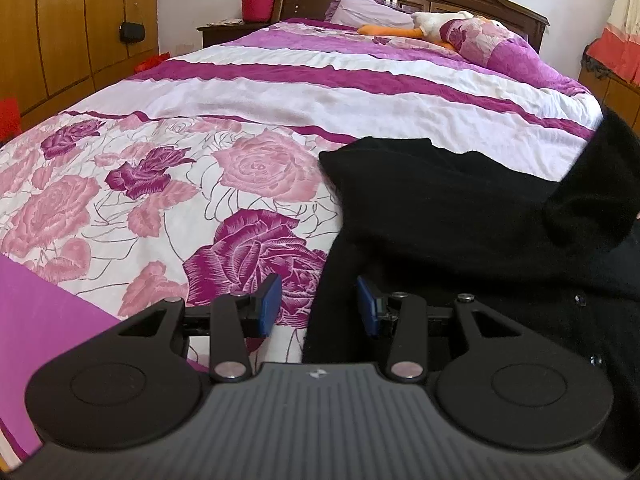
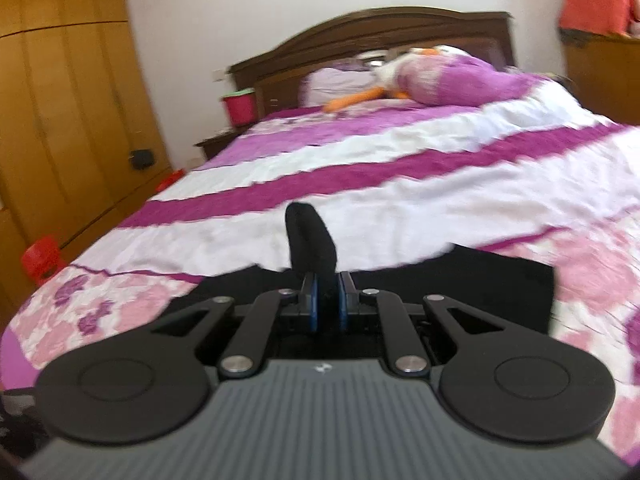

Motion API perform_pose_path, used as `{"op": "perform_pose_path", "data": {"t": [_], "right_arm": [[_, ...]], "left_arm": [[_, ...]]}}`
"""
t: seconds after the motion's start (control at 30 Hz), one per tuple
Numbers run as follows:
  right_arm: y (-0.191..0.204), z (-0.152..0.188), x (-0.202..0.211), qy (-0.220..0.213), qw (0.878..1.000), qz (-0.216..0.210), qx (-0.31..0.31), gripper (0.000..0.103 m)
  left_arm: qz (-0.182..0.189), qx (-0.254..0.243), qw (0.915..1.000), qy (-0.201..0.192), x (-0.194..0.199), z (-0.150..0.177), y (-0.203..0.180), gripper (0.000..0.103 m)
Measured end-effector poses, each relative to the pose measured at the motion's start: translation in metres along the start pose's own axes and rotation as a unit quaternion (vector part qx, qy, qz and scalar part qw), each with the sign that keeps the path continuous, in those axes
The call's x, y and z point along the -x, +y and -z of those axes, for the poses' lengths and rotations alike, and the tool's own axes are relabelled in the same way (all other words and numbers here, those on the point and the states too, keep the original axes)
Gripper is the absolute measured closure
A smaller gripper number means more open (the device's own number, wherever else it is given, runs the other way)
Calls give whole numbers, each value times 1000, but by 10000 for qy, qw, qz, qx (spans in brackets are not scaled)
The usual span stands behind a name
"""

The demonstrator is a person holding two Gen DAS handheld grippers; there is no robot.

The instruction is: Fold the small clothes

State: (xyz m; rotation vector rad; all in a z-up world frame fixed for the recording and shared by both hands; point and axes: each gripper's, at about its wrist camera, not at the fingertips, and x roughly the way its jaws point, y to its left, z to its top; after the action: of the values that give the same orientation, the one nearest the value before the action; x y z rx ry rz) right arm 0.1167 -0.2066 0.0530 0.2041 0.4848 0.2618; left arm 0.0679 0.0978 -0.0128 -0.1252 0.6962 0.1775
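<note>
You've got open bedspread across the middle of the bed and along its left edge, nothing lying there. The black garment covers the near right part, one fold lifted up off it. At the head end, the pillows and stuffed duck block the way. The wardrobe stands close along the left side.
</note>
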Motion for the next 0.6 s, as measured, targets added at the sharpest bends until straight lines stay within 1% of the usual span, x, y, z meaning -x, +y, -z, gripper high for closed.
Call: {"op": "perform_pose_path", "data": {"t": [0.1,0.2,0.27,0.3,0.37,0.4,0.47,0.5,0.53,0.6], "right_arm": [[-28,13,3,49,9990,323,-309,94],[-55,29,5,181,9956,607,-687,94],[-68,39,5,319,9940,660,-816,94],[-72,43,6,345,9935,638,-874,92],[-79,44,9,221,9924,576,-1063,91],[-81,43,11,157,9922,550,-1112,89],[-82,39,10,72,9919,557,-1142,69],[-83,37,8,40,9925,532,-1103,49],[-82,36,5,13,9935,491,-1031,44],[-80,34,-5,91,9952,493,-844,44]], "left_arm": [[7,-45,10000,0,1,-1,-2,56],[29,-140,9999,-41,4,-5,-6,56],[58,-218,9997,-96,7,-9,-9,56],[74,-246,9996,-121,8,-11,-10,56],[116,-276,9994,-165,10,-16,-13,56],[141,-285,9993,-182,10,-19,-15,56],[164,-314,9991,-215,9,-24,-20,56],[175,-339,9990,-239,9,-27,-23,56],[191,-366,9988,-271,8,-29,-25,56],[242,-428,9982,-344,7,-33,-31,56]]}}
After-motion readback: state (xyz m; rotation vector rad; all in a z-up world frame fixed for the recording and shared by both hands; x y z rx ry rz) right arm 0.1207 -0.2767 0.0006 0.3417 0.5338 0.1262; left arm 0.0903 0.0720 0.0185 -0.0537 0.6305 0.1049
